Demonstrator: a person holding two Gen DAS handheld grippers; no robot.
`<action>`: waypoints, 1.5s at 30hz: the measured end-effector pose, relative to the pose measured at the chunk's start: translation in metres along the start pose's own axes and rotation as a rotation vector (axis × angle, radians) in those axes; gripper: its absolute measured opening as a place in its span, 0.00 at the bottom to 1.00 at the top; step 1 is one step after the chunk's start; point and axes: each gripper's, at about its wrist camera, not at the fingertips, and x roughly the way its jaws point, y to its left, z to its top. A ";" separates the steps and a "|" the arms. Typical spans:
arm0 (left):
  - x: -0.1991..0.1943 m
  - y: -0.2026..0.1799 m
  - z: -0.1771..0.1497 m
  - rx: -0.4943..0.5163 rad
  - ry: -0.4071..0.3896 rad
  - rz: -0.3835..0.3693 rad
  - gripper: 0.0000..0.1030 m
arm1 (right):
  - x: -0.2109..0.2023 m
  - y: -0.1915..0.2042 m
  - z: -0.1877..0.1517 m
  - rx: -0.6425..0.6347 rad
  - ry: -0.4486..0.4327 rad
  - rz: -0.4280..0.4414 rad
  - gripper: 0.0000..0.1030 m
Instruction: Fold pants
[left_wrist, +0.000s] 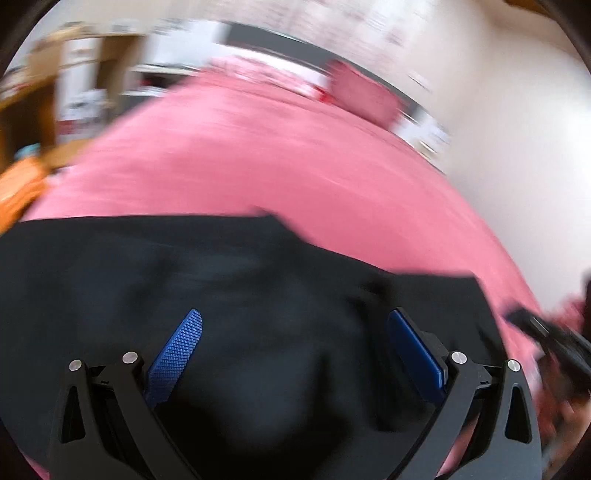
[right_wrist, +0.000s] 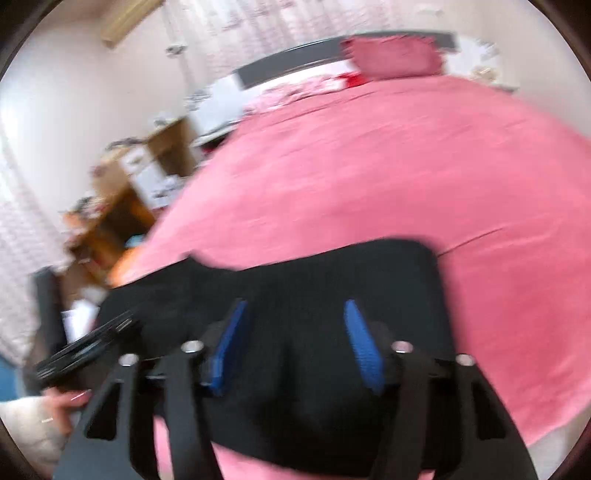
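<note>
Your two grippers hover over the black pants (left_wrist: 229, 280) spread on the pink bedspread (left_wrist: 258, 155).

Your left gripper (left_wrist: 295, 325) has its jaws wide apart, blue pads clear of the cloth, gripping nothing. Your right gripper (right_wrist: 295, 314) is partly open, and nothing sits pinched between its pads. The pants lie flat at the near end of the bed, below both grippers. A pink pillow (right_wrist: 395, 57) rests at the far end. Both views are blurred.

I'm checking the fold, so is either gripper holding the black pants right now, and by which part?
Nothing is held. The left gripper and right gripper are open above the black pants on the pink bedspread.
</note>
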 end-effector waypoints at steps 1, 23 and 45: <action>0.007 -0.011 -0.001 0.023 0.028 -0.028 0.97 | 0.003 -0.007 0.003 0.005 -0.007 -0.028 0.40; 0.068 -0.039 -0.027 0.073 0.235 -0.141 0.19 | 0.033 -0.066 -0.040 -0.027 0.052 -0.192 0.25; -0.063 0.131 -0.009 -0.373 -0.118 0.378 0.88 | 0.025 -0.059 -0.043 -0.065 -0.048 -0.239 0.68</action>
